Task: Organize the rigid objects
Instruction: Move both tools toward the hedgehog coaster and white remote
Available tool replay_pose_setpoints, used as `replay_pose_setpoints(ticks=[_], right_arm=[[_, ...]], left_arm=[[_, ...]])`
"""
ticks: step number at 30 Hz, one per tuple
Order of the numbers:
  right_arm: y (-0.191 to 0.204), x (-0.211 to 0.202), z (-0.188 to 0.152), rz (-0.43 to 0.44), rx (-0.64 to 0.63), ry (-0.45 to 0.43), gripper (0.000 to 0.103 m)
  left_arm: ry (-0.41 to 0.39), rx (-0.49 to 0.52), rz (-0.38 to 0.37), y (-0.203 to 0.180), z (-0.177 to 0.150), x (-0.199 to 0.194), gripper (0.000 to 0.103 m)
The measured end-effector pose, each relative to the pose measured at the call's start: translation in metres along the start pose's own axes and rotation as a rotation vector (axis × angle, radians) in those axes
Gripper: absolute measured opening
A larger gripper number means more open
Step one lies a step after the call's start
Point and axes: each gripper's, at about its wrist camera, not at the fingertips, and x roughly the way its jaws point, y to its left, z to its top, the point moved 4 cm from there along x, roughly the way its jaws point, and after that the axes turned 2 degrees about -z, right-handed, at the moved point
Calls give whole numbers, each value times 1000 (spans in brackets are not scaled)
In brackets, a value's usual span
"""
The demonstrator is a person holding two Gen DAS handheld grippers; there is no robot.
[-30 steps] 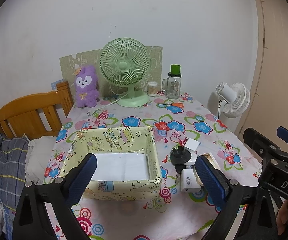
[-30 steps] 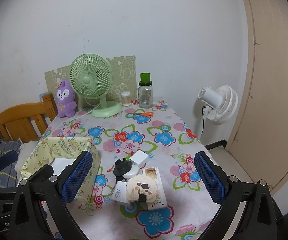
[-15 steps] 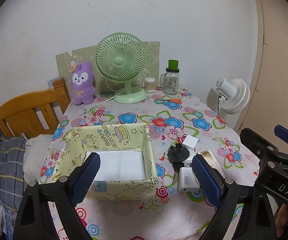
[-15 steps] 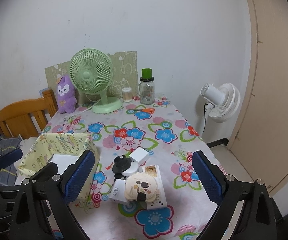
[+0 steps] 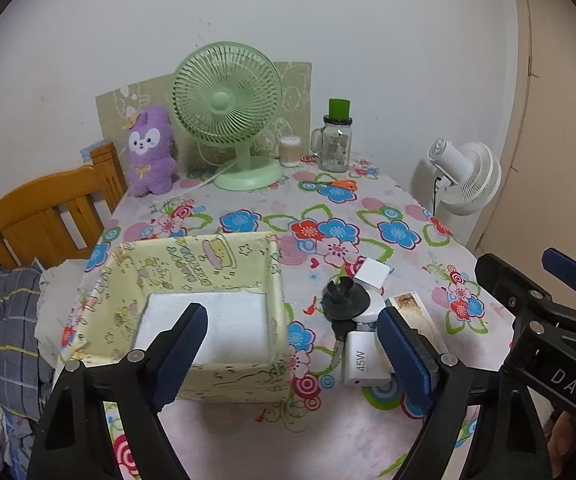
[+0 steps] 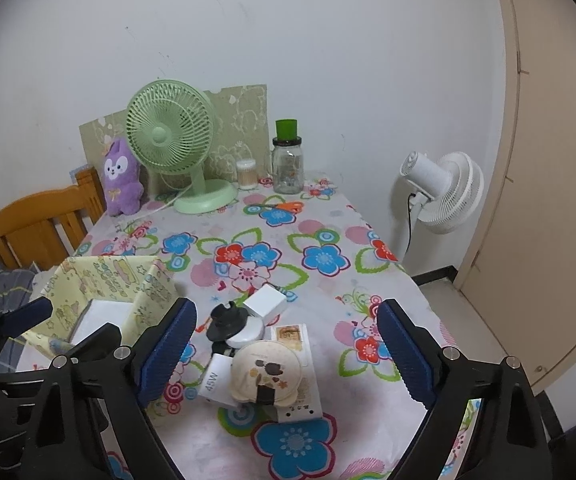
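Nearby, both claws hang wide but closing, empty: the left claw (image 5: 290,354) over the yellow box (image 5: 192,280), the right claw (image 6: 284,354) over a charger (image 6: 216,380) and round compact (image 6: 266,372) heaped on the counter (image 6: 328,216). Beyond stands a green fan (image 6: 170,136).

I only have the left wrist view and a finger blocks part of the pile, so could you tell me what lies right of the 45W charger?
Observer: A round cream case with a cartoon print, lying on a flat white box.
Operator: Thank you. Does it touch the charger?
Observer: It appears to overlap the right edge of the 45W charger, and a black tab sits at the case's near edge.
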Motion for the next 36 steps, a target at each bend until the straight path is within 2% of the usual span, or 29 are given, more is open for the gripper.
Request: replay_pose_setpoints(ticks=[15, 36], right_arm=[[-26, 38, -4, -7, 8, 48, 92], [-54, 91, -36, -1, 26, 177, 92]], left_arm=[[68, 13, -23, -34, 0, 43, 85], [198, 32, -61, -77, -27, 105, 83]])
